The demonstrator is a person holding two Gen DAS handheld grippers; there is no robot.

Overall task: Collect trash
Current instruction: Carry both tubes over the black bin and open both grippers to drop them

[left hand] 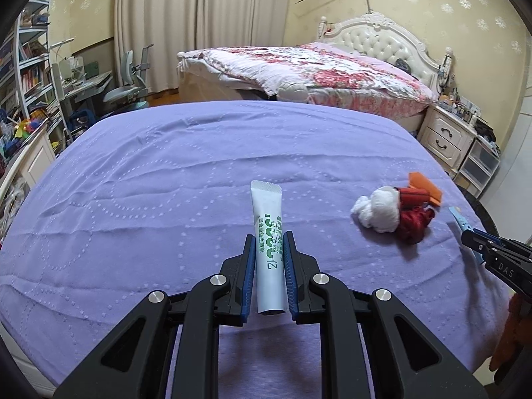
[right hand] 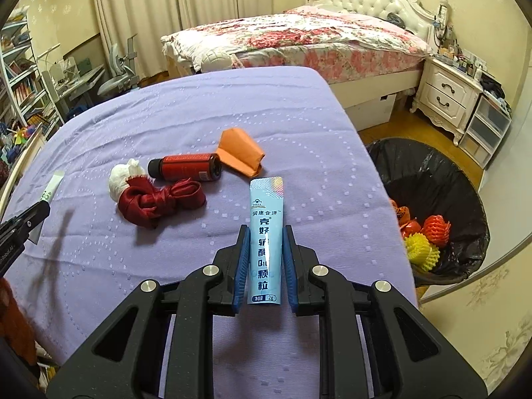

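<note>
A purple quilted cover (right hand: 186, 106) spreads over the work surface, lightly creased, in a bedroom with cream curtains, a white tufted bed (right hand: 299, 33) beyond its far edge, a white nightstand (right hand: 445, 96) to the bed's right and a cluttered bookshelf (left hand: 26, 66) with a desk and chair on the far left.

Taking the red bottle (right hand: 186, 167) as landmark: it lies on its side near the middle of the cover. A white crumpled wad (right hand: 124, 176) sits just beside its capped end, a dark red ribbon bundle (right hand: 159, 202) lies touching on the near side, and a folded orange paper (right hand: 241, 153) lies just past its other end. Right of the bottle, past the cover's right edge, a bin lined with a black bag (right hand: 432, 179) stands on the wooden floor, holding orange, red and yellow foam nets. The cover left of the bottle and toward the far edge is bare.

The right gripper (right hand: 266, 232), nearer than the bottle and to its right, has its blue pads closed narrow on a light blue sachet (right hand: 266, 219) that sticks out forward. The left gripper (left hand: 270, 237), well left of the bottle, is clamped narrow on a white sachet with green print (left hand: 269, 219), likewise pointing forward above the cover.
</note>
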